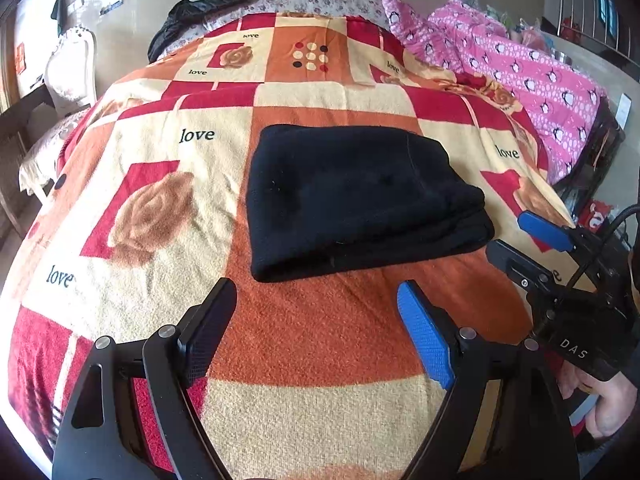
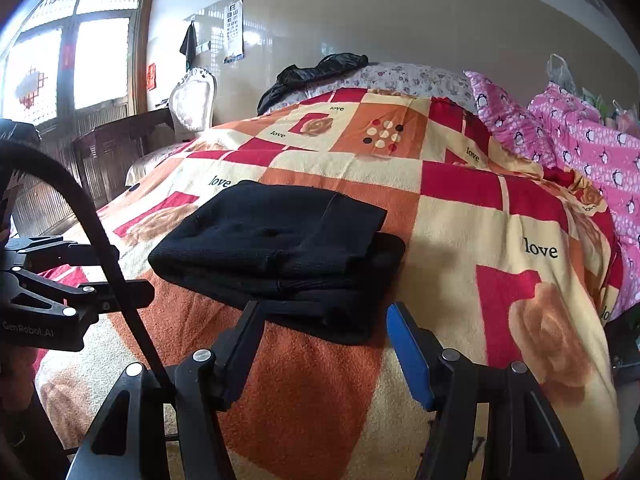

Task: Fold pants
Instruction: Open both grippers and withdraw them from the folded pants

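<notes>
The black pants (image 1: 360,196) lie folded into a thick rectangle on the patterned blanket (image 1: 160,184). They also show in the right wrist view (image 2: 280,248), stacked in layers. My left gripper (image 1: 316,296) is open and empty, just short of the pants' near edge. My right gripper (image 2: 322,316) is open and empty, its fingertips at the near edge of the folded stack. The right gripper also shows at the right of the left wrist view (image 1: 516,236). The left gripper's body shows at the left of the right wrist view (image 2: 60,300).
A pink penguin-print quilt (image 1: 540,80) is bunched along the bed's right side. A black garment (image 1: 208,12) lies at the head of the bed on a floral pillow. A white chair (image 2: 192,104) and dark wooden desk (image 2: 116,140) stand left of the bed.
</notes>
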A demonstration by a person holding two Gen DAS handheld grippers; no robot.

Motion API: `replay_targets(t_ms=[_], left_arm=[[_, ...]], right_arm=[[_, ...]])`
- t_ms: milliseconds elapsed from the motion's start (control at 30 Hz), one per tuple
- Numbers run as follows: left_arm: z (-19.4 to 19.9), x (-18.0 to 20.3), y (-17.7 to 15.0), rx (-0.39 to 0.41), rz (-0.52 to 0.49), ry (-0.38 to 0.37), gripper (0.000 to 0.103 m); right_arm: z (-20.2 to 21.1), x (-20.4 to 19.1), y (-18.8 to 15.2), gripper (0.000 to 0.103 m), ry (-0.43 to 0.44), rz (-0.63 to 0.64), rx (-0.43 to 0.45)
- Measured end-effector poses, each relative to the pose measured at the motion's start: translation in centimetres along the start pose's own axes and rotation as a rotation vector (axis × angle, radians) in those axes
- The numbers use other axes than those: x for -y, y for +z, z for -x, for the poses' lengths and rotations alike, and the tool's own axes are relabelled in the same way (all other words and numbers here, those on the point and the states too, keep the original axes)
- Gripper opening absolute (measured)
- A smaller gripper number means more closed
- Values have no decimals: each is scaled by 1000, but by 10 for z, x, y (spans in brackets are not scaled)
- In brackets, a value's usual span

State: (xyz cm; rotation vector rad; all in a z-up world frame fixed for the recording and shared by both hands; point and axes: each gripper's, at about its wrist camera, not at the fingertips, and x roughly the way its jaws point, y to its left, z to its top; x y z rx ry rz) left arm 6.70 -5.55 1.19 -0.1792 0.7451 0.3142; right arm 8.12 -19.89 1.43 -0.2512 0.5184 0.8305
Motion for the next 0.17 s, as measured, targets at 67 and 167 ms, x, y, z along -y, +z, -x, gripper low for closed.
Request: replay_targets(t_ms=[67,167], left_arm=[[0,-1,1,10,-6,8,83],[-2,0,0,-6,-13,-17,83]], right_arm=[[0,0,0,61,-1,1,0],[0,0,0,61,0,0,0]])
